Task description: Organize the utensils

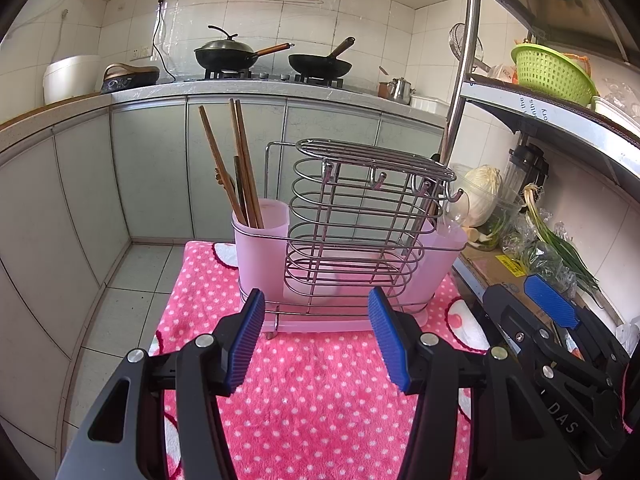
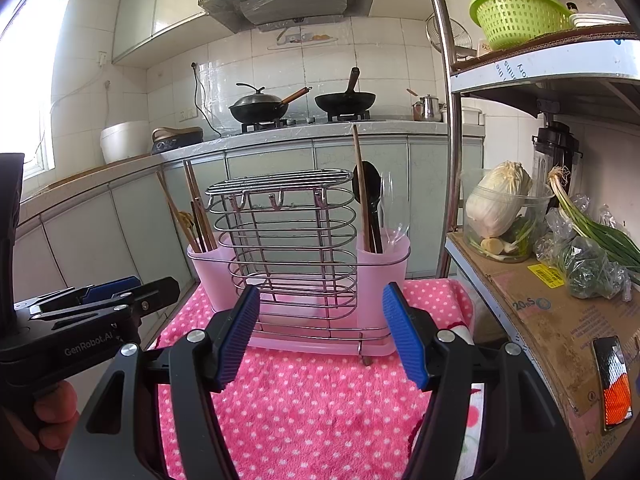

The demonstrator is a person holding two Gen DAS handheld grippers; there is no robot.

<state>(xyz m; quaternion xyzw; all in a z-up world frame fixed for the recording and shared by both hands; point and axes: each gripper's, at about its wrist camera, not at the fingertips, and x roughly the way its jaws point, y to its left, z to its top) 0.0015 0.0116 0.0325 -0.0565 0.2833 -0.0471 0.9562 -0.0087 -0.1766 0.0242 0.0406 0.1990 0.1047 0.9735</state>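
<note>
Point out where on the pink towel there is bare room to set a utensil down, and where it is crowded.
Free: the pink dotted towel in front of the utensil rack, from its base toward the open right gripper and open left gripper. Crowded: the rack fills the towel's far end, chopsticks in its left cup, spoons in its right; the shelf alongside is cluttered.

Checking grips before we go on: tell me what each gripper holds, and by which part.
Nothing is held. The left gripper and right gripper both stand open over the pink dotted towel, short of the utensil holder.
</note>
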